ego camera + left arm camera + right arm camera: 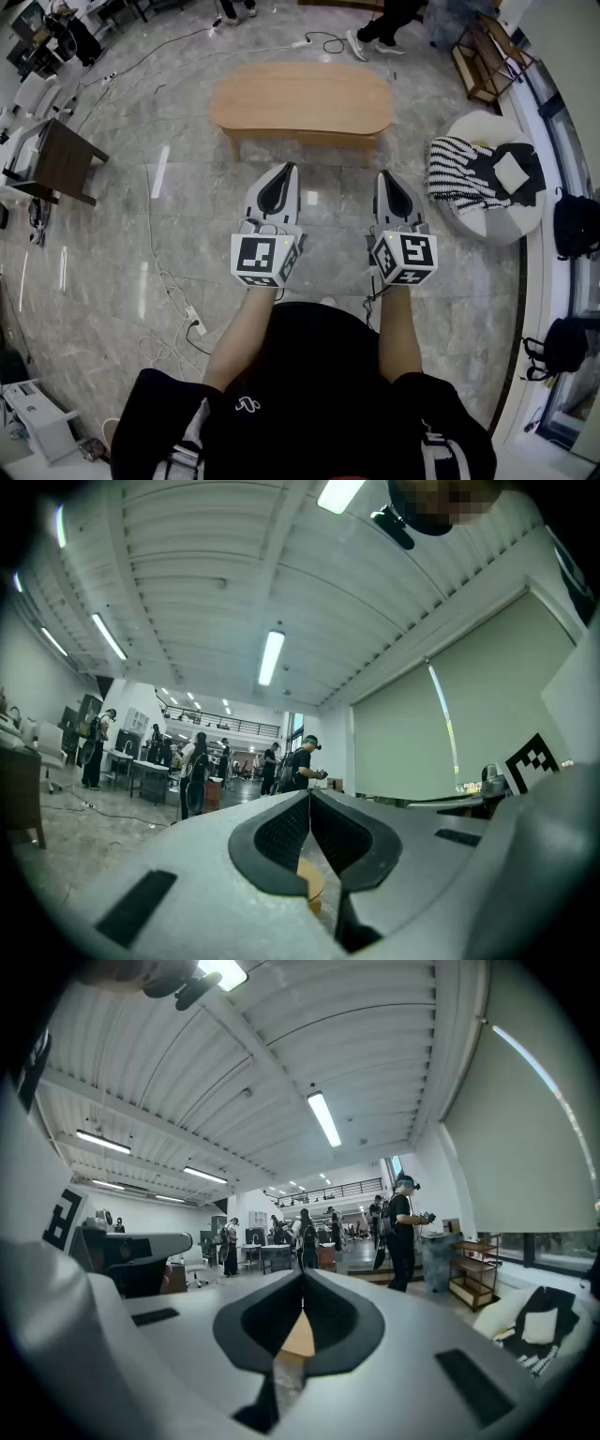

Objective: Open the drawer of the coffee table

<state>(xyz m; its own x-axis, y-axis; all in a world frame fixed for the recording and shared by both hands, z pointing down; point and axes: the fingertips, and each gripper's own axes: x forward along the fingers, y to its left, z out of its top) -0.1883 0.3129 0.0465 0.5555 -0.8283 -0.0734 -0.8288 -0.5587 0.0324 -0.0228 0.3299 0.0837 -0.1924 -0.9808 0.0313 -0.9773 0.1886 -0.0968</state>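
A light wooden oval coffee table [302,101] stands on the marble floor ahead of me; its drawer does not show from above. My left gripper [285,172] and right gripper [387,176] are held side by side, level, pointing at the table and short of its near edge. Both are shut with nothing between the jaws. In the left gripper view the closed left gripper [309,797] frames a sliver of the table [307,881]. In the right gripper view the closed right gripper [302,1279] likewise shows a strip of table [299,1338].
A dark side table [62,161] stands at the left. A white round pouf [491,217] with striped and black cloths sits at the right, a wooden rack [489,58] behind it. Cables and a power strip [194,322] lie on the floor. People stand beyond the table [378,26].
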